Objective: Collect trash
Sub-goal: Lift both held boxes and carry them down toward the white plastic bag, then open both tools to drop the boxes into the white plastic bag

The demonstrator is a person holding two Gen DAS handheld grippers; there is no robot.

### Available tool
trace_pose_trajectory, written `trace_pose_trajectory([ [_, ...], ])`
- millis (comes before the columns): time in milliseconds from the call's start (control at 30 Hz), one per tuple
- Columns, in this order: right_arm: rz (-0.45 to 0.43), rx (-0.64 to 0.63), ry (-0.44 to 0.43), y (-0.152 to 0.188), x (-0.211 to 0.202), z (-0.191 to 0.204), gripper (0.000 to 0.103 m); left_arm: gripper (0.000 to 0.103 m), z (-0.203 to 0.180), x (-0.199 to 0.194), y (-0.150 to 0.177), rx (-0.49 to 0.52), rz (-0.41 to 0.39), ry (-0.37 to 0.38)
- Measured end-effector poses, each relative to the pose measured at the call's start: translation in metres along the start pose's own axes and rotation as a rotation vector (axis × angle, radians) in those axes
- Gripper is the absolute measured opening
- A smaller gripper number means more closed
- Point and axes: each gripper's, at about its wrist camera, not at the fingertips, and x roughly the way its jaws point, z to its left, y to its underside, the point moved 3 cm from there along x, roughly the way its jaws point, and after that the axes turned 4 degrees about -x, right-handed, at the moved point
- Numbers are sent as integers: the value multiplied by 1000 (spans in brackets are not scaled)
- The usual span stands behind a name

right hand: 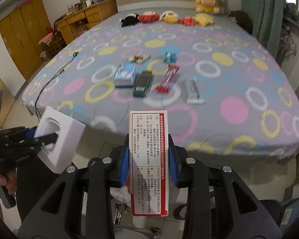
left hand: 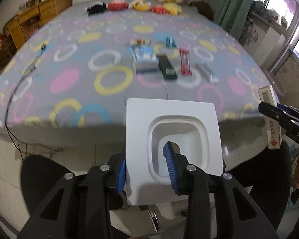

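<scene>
While the left hand-held gripper point(left hand: 147, 171) clamps a white plastic tray point(left hand: 169, 119), one blue pad sits inside the tray's square hollow and the other presses its outer left edge, so the tray stands up in front of the fingers, over the floor just short of the bed point(left hand: 69, 91). Off to that gripper's right, the right hand-held gripper point(right hand: 149, 163) grasps a white and red medicine box point(right hand: 147, 159) by its long sides; the box stands upright between the blue pads, its printed face toward the camera, also short of the bed's near edge.

Ahead of both grippers, on the ring-patterned bed cover, more trash lies in a loose row: a blue and white box point(right hand: 125, 75), just to its right a dark green box point(right hand: 143, 83), then a red wrapper point(right hand: 167, 78) and a silver tube point(right hand: 193, 91). Beyond these lie a small flat packet point(right hand: 139, 58) and a small teal packet point(right hand: 170, 57). Soft toys point(right hand: 167, 17) line the far end of the bed. A black cable point(right hand: 49, 81) trails over the bed's left edge.
</scene>
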Motion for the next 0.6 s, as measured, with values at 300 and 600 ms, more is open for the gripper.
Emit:
trace_pose_trajectory([
  [300,109,-34,-27,40,66,26,32,35,4,72,42,-35,148,4],
  [600,251,-60,-64,74,145,40,32,35,13,146,61,-37,295,-38],
])
